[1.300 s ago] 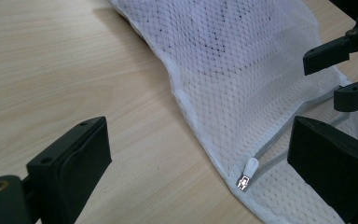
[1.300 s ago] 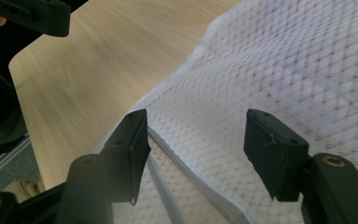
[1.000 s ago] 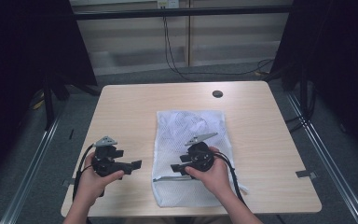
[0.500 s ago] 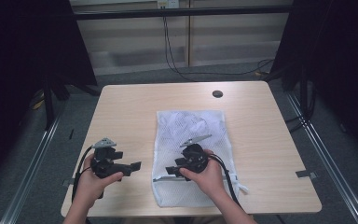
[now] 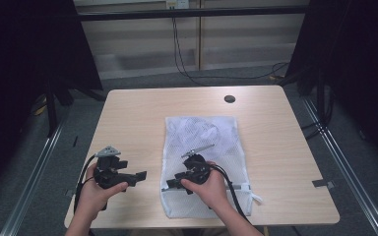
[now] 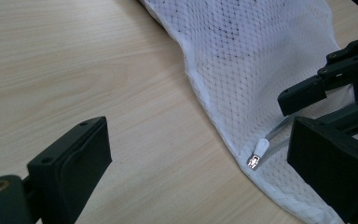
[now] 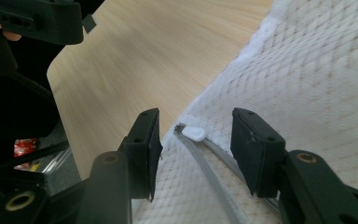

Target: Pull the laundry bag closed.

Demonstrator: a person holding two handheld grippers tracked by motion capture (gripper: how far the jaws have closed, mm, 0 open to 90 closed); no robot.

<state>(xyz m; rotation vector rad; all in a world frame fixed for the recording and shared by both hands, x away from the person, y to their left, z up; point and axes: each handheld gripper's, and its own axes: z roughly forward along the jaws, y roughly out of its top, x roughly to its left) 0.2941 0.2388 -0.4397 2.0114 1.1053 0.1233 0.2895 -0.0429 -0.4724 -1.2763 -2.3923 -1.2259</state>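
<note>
**Right gripper dropped toward the zipper pull**

The right gripper (image 5: 173, 184) slid toward the near-left corner of the mesh bag (image 5: 204, 135) and sank lower over it. Its jaws narrowed during the last moments, ending on either side of the white zipper pull (image 7: 193, 133), with gaps still showing on both sides.
</note>
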